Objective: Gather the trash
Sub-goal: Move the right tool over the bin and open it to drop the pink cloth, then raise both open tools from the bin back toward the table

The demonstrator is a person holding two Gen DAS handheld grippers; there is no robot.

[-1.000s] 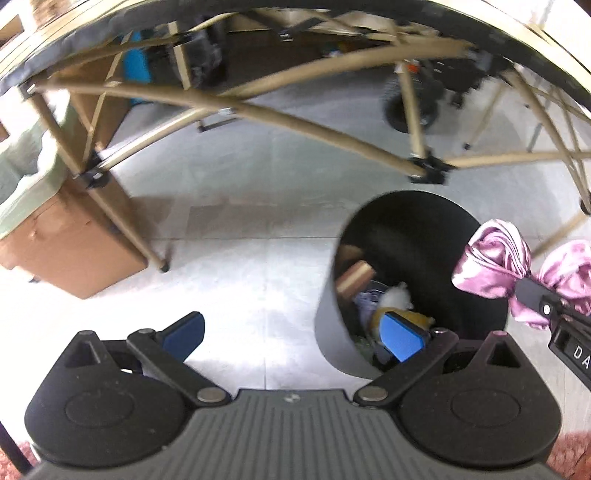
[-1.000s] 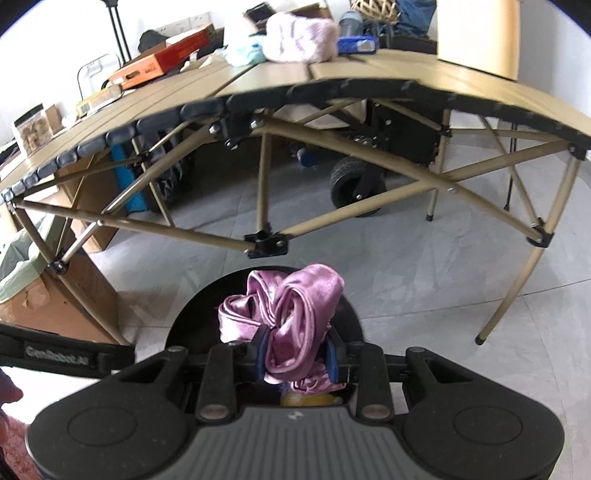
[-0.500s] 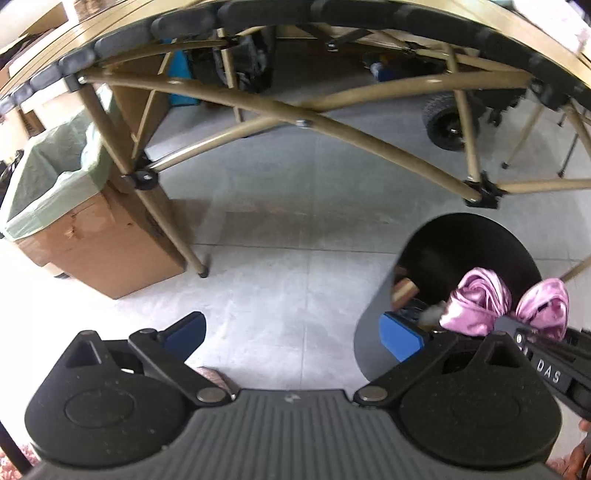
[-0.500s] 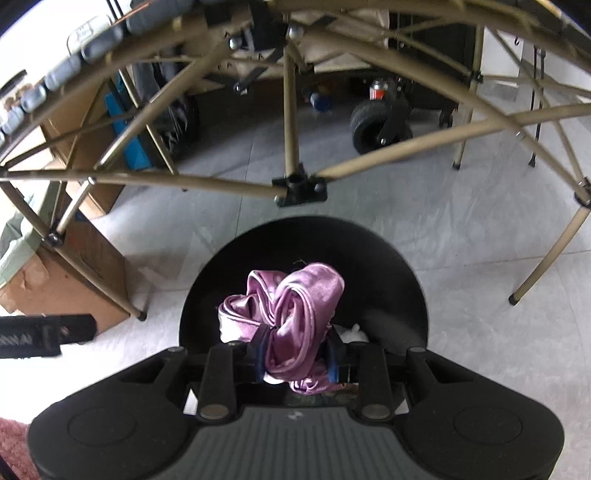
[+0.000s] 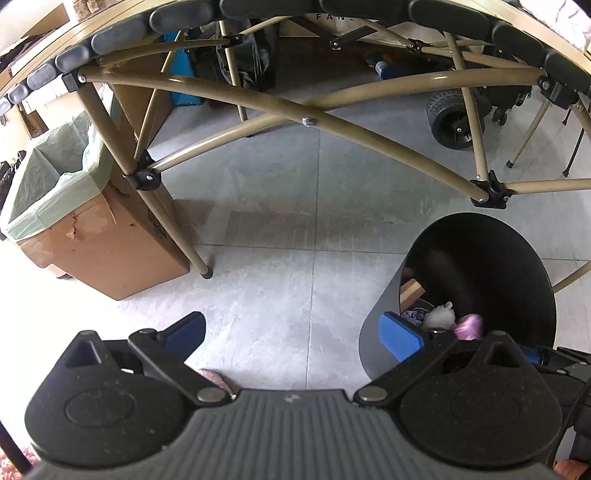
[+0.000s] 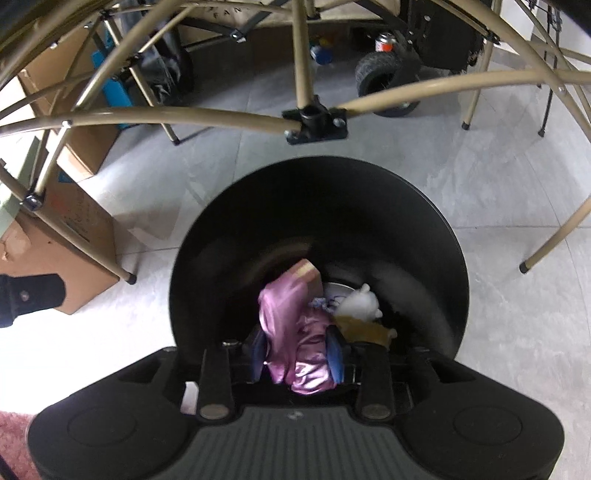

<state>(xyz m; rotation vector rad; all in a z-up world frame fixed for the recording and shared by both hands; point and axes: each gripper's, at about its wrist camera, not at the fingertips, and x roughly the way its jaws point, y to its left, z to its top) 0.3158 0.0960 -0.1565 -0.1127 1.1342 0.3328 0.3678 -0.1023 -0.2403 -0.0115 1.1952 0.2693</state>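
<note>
- The left gripper [image 5: 291, 332] has its blue-padded fingers [image 5: 400, 336] spread wide with nothing between them, only bare grey floor tiles [image 5: 280, 266] ahead of the tips.
- Beyond its left finger stands a cardboard box [image 5: 107, 251] lined with a pale green bag, beside a leg of the folding table [image 5: 295, 14].
- Just past its right finger stands the black bin [image 5: 480, 258], round and open-topped, with a grey outer wall.
- The right gripper [image 6: 297, 350] points down into the mouth of that bin; its jaws are opening, narrow, with the pink cloth [image 6: 295, 332] between the blue pads.
- The pink cloth is satin, shiny lilac-pink, crumpled into soft folds. Its upper part hangs ahead of the fingertips inside the bin, and its lower part bunches between the pads. Whether the pads press on it I cannot tell for sure, though both sit against its sides.
- Just right of the cloth, beyond the right finger, lie a white fluffy piece [image 6: 360, 304] and a yellow-brown piece [image 6: 365, 326] among the rubbish at the bottom.
- A tan block [image 6: 306, 271] shows just past the cloth's top.
</note>
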